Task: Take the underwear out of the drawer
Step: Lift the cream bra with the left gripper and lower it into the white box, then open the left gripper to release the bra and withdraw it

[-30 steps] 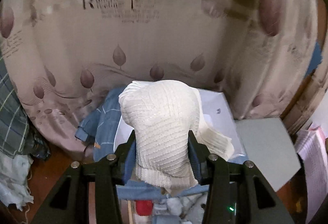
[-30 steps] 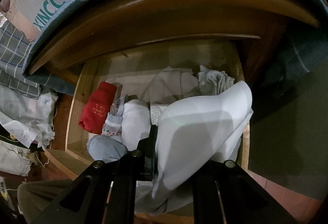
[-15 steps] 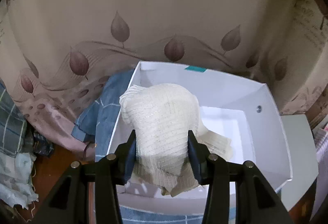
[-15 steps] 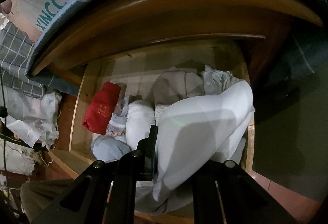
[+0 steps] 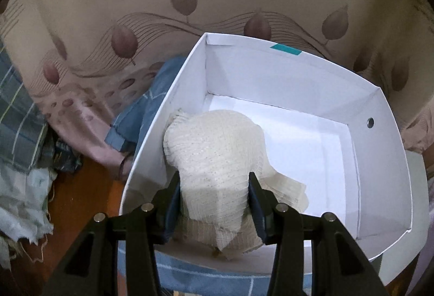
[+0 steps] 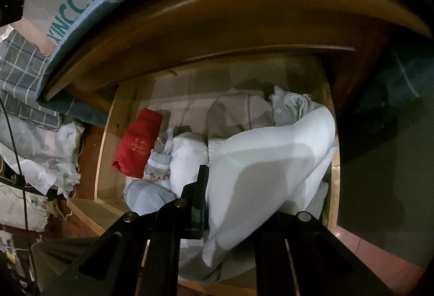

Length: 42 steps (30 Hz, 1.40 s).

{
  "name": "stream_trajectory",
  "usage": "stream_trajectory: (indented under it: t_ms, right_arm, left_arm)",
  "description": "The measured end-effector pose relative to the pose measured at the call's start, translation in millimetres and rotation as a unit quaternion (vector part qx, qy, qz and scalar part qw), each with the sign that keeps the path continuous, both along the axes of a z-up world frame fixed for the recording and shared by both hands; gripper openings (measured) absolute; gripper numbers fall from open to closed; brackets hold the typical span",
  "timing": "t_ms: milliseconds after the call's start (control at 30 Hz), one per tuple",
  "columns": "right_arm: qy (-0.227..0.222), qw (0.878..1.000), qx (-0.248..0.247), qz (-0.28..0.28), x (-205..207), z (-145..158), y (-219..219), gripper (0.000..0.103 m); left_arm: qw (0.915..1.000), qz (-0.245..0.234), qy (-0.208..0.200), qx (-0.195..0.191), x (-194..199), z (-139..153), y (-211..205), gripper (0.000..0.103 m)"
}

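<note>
a: left hand-held gripper (image 5: pixel 214 198)?
b: pinching a cream ribbed underwear piece (image 5: pixel 217 157) between both pads. the bundle hangs inside the white box (image 5: pixel 379 160), near its left wall, with a loose flap draped toward the box floor. the box sits on blue cloth (image 5: pixel 141 117), leaf-print fabric (image 5: pixel 135 11) behind it

a: right hand-held gripper (image 6: pixel 230 198)?
b: pressed together on a white garment (image 6: pixel 265 160), held over the open wooden drawer (image 6: pixel 108 133). below it in the drawer: a red folded piece (image 6: pixel 138 141), a floral piece (image 6: pixel 160 160), grey items (image 6: pixel 238 114) at the back
</note>
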State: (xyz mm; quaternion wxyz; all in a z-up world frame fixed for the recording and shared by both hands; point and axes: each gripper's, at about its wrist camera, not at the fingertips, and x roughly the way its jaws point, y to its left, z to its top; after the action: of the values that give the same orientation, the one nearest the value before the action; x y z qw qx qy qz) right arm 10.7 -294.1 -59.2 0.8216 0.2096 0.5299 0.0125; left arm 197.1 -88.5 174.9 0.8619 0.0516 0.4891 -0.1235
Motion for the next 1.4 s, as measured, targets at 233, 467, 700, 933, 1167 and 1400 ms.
stream_trajectory:
  t_ms: [233, 467, 700, 933, 1167, 1400]
  right_arm:
    - [-0.007, 1.0, -0.005, 0.004, 1.7, 3.3, 2.2, 0.012]
    - [-0.031, 0.999, 0.02, -0.006, -0.8, 9.2, -3.9, 0.012]
    - [-0.037, 0.999, 0.024, -0.01, -0.3, 12.1, -3.4, 0.012]
    - [-0.036, 0.999, 0.013, -0.006, 1.7, 11.4, -0.8, 0.012]
    - [-0.037, 0.999, 0.012, -0.019, 0.8, 10.5, -4.7, 0.012]
    - [-0.058, 0.998, 0.012, -0.023, -2.1, 20.3, -7.3, 0.012]
  left_arm:
    - [0.9995, 0.032, 0.002, 0.005, -18.5, 2.7, -1.2, 0.046]
    - [0.9993, 0.015, -0.024, 0.025, -25.6, 2.6, -8.3, 0.05]
    - [0.9962, -0.02, -0.077, 0.037, -31.5, 7.7, -13.4, 0.064]
    - [0.9953, -0.025, -0.092, -0.015, -34.2, 28.8, -1.7, 0.065]
    - [0.9874, -0.019, -0.155, -0.025, -68.2, 56.8, 22.7, 0.065]
    - [0.9768, 0.022, -0.212, -0.019, -133.5, 44.6, 72.4, 0.065]
